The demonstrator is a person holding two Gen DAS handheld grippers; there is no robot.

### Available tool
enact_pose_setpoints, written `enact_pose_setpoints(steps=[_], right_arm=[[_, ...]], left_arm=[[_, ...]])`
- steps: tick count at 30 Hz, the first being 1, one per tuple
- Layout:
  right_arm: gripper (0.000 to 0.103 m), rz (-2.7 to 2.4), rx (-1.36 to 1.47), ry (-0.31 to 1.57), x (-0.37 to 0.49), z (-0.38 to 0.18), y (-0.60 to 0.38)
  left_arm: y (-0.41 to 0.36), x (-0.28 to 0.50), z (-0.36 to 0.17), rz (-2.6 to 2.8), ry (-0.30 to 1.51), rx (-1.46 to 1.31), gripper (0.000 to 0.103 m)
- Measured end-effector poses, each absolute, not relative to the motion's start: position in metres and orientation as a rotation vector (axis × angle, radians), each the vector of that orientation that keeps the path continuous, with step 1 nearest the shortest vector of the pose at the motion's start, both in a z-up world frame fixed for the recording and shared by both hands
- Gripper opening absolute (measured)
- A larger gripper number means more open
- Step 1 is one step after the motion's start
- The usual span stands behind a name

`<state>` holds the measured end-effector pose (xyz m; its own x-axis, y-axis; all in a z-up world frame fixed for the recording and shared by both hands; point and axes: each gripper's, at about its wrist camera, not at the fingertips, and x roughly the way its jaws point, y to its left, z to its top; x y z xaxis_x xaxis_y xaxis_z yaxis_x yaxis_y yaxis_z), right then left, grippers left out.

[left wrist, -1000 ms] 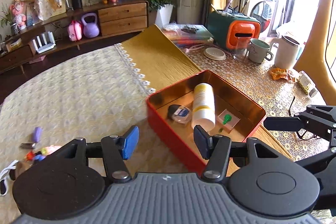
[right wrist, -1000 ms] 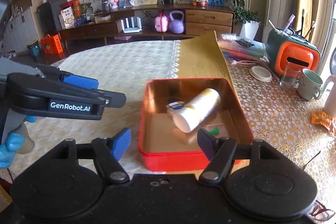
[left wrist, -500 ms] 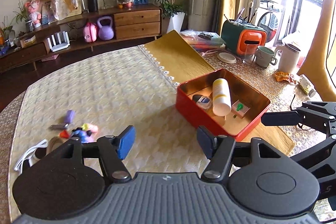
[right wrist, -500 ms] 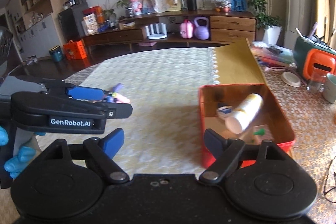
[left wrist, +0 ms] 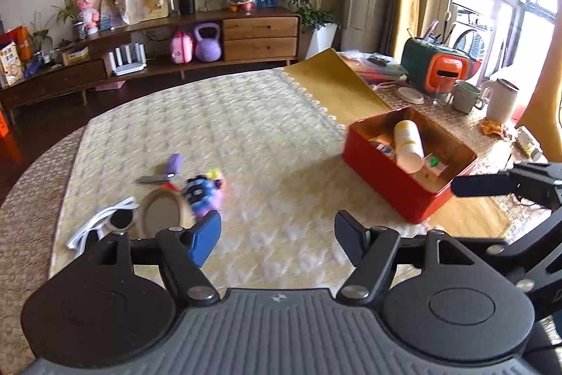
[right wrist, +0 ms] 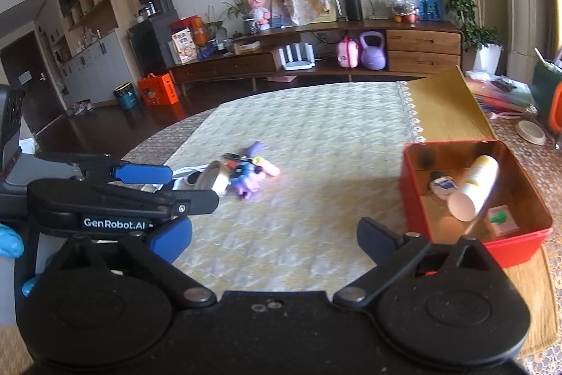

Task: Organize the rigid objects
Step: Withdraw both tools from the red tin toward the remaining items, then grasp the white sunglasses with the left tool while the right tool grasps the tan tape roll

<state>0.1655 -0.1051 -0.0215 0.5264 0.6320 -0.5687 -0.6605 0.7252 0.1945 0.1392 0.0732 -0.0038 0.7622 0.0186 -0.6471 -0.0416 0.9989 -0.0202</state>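
Observation:
A red tin box [left wrist: 397, 195] [right wrist: 414, 195] sits at the right on the cream tablecloth; a white bottle [left wrist: 407, 143] [right wrist: 474, 187] and small items lie in it. To the left is a pile of loose items: a purple-blue toy [left wrist: 205, 194] [right wrist: 249, 180], a round ring-shaped object [left wrist: 163, 213], a white cable [left wrist: 102, 220] and a purple clip [left wrist: 174, 164]. My left gripper [left wrist: 277, 234] hovers just right of the pile, its jaws opening with nothing between them. My right gripper [right wrist: 274, 239] hangs over bare cloth between pile and box, jaws opening wide, nothing in them.
Behind the box a gold cloth [left wrist: 337, 86] rises at the table's far side. A green-and-orange appliance [left wrist: 439, 69], a mug [left wrist: 465, 97], a white jug [left wrist: 502, 101] and stacked books [left wrist: 376, 65] crowd the right end. A low wooden sideboard [right wrist: 351, 55] stands across the room.
Both grippers have swung left, away from the red box and toward the pile of small items. Both pairs of jaws stand wider than before.

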Motion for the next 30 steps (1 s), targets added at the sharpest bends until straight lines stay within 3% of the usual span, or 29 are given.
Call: enact_pose_setpoints(steps=[3, 17, 30], right_arm=[[0.102, 0.793, -0.061, 0.66, 0.161, -0.023, -0.094], [0.103, 0.814, -0.111, 0.7, 0.161, -0.043, -0.048], [0.103, 0.825, -0.166, 0.722, 0.181, -0.055, -0.019]], left_arm=[[0.09, 0.129, -0.007, 0.061, 0.694, -0.044, 0.083], [0.182, 0.106, -0.032, 0.235, 0.697, -0.145, 0.083], [0.246, 0.132, -0.066, 0.322, 0.685, -0.124, 0.083]])
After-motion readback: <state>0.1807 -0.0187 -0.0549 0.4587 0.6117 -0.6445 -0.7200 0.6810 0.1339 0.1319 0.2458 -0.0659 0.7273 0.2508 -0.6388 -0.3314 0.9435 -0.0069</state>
